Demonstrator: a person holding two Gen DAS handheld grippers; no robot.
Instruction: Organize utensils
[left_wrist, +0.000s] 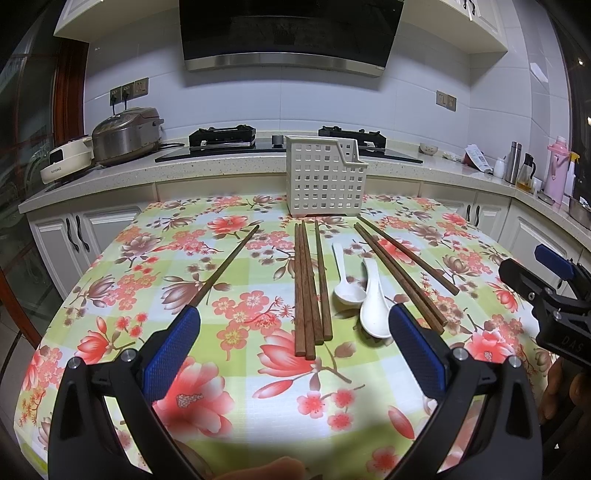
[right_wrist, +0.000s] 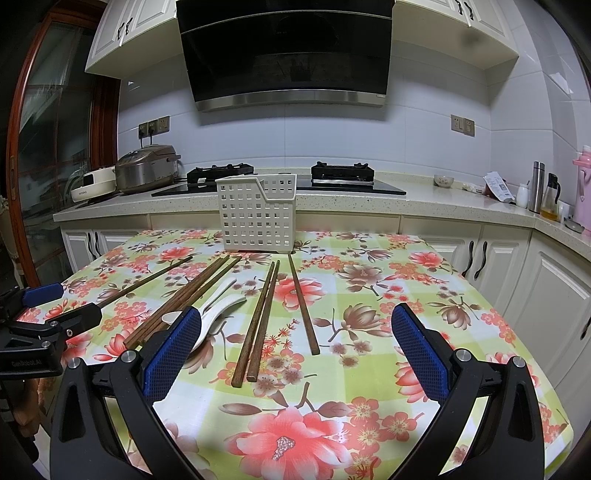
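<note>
- Left wrist view: left gripper (left_wrist: 293, 332) jaws spread wide, nothing held; bare tablecloth (left_wrist: 240, 406) beneath.
- Right gripper (right_wrist: 295, 332) likewise wide apart, nothing held.
- Chopsticks (left_wrist: 308, 288) and spoons (left_wrist: 373, 302) lie mid-table, long axes toward basket (left_wrist: 325, 181) at far edge.
- Basket interior not visible.

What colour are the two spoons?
White spoons, lying between the chopstick groups; clearest in the left wrist view.
</note>
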